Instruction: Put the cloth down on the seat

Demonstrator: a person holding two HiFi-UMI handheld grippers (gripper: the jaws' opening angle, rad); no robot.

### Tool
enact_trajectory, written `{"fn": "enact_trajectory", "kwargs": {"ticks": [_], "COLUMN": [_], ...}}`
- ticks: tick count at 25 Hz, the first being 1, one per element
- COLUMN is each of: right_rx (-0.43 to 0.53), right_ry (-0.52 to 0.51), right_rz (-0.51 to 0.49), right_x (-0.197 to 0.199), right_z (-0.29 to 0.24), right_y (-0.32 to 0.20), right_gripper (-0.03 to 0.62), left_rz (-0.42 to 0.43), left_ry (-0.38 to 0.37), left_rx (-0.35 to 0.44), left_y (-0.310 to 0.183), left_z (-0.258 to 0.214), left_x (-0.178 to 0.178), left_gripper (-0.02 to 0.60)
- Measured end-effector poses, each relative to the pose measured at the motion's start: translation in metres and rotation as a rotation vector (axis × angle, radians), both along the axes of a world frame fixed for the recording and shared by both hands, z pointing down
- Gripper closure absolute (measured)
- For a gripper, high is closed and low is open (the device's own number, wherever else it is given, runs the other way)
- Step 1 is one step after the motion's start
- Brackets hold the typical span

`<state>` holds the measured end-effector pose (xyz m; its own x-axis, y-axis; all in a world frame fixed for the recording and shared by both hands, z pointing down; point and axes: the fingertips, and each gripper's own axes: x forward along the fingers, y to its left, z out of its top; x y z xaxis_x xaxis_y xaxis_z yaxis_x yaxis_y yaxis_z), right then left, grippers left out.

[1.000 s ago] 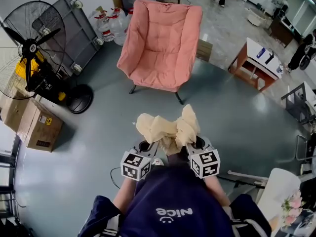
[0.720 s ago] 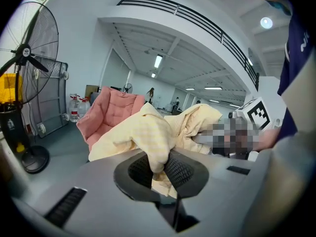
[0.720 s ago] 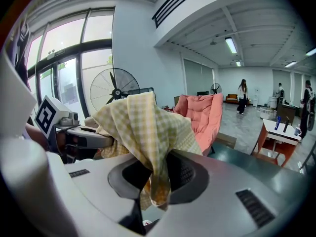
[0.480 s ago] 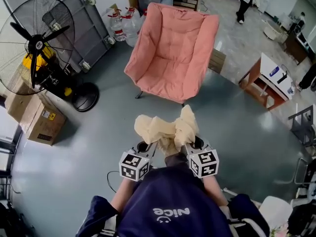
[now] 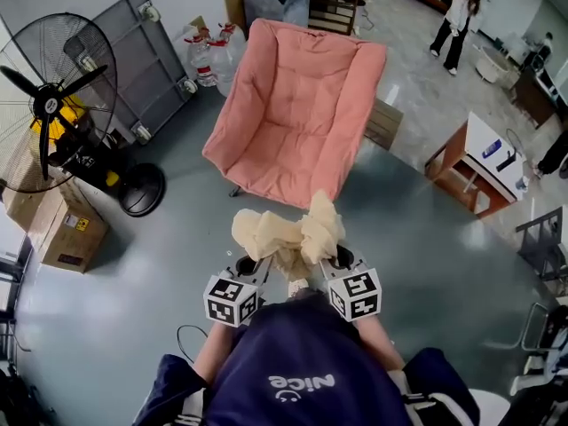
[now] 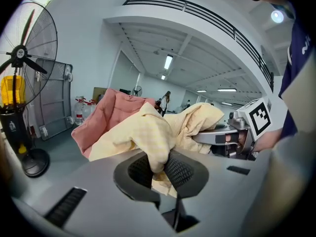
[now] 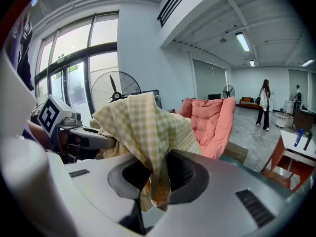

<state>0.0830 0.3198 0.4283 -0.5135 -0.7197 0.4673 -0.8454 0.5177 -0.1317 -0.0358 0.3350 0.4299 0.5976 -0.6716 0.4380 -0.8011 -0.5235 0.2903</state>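
Note:
A pale yellow checked cloth [image 5: 286,233] hangs bunched between both grippers, in the air just short of the pink padded chair [image 5: 293,114]. My left gripper [image 5: 251,260] is shut on the cloth's left part [image 6: 148,135], which is pinched between its black pads. My right gripper [image 5: 330,254] is shut on the right part [image 7: 148,127], with a corner dangling below the jaws. The chair's seat [image 5: 275,153] lies bare straight ahead. In the left gripper view the chair [image 6: 101,117] shows behind the cloth; in the right gripper view it [image 7: 210,122] stands to the right.
A big black floor fan [image 5: 53,114] and a grey cart [image 5: 133,56] stand at the left, with cardboard boxes [image 5: 58,229] near them. Water bottles [image 5: 213,47] sit behind the chair. A small wooden table [image 5: 475,167] is at the right. A person [image 5: 457,20] walks far off.
The chair has come nearer and lower in the head view as I step toward it. Both grippers keep their hold on the cloth, unchanged.

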Motion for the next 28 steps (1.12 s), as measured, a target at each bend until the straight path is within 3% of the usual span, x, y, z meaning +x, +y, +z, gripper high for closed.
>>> {"fn": "enact_trajectory", "kwargs": {"ticks": [9, 16, 28], "right_rx": [-0.017, -0.04, -0.041], "right_ry": [-0.01, -0.017, -0.024], "right_rz": [-0.001, 0.027, 0.14], "right_x": [0.051, 0.057, 0.01], "right_z": [0.005, 0.014, 0.016], "right_y": [-0.057, -0.086, -0.209], "right_gripper": [0.499, 0.499, 0.499], "left_rz": [0.0, 0.046, 0.168], "left_ry": [-0.001, -0.01, -0.006], "left_rx": [-0.019, -0.034, -0.015], "left_y": [-0.061, -0.098, -0.242], "left_z": [0.006, 0.015, 0.014], "left_x": [0.05, 0.06, 0.016], "left_gripper": [0.531, 0.531, 0.531]}}
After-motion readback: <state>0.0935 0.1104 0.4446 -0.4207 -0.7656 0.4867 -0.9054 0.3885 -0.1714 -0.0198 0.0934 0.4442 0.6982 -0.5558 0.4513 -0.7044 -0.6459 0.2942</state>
